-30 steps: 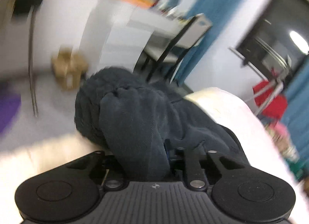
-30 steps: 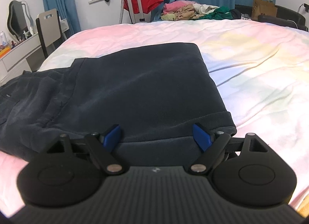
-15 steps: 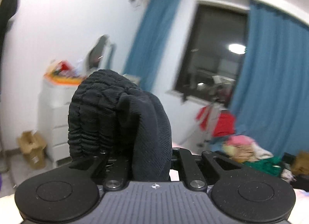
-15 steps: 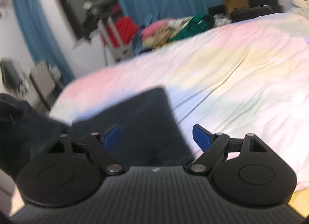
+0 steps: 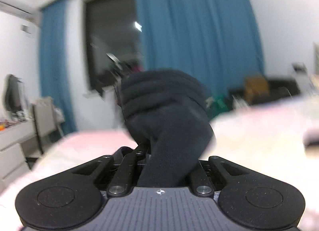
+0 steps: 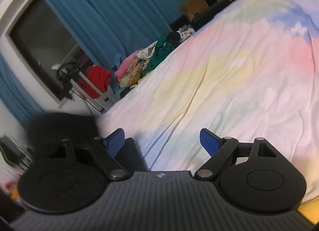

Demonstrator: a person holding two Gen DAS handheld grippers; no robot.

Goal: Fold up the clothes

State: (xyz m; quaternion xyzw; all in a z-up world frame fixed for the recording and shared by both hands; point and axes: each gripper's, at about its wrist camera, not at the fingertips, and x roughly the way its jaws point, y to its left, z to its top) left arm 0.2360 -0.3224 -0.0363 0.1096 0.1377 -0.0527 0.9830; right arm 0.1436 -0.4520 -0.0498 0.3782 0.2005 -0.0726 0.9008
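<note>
A dark navy garment [image 5: 165, 115] is bunched up in my left gripper [image 5: 167, 151], which is shut on it and holds it raised above the bed; the fingertips are hidden by the cloth. In the right wrist view part of the same dark garment [image 6: 63, 129] shows blurred at the lower left, with a fold [image 6: 135, 157] under the left finger. My right gripper [image 6: 162, 141] is open and empty over the pastel bed sheet [image 6: 229, 83], its blue pads [image 6: 207, 141] wide apart.
A pile of coloured clothes [image 6: 145, 59] lies past the bed's far edge. A red garment [image 6: 97, 81] hangs on a stand by the dark window [image 6: 39, 47]. Blue curtains [image 5: 195, 31] cover the wall. A chair and white desk [image 5: 39, 119] stand at the left.
My left gripper has swung up and right with the bunched garment, from facing the desk to facing the window. My right gripper has lifted and tilted off the flat garment, staying open.
</note>
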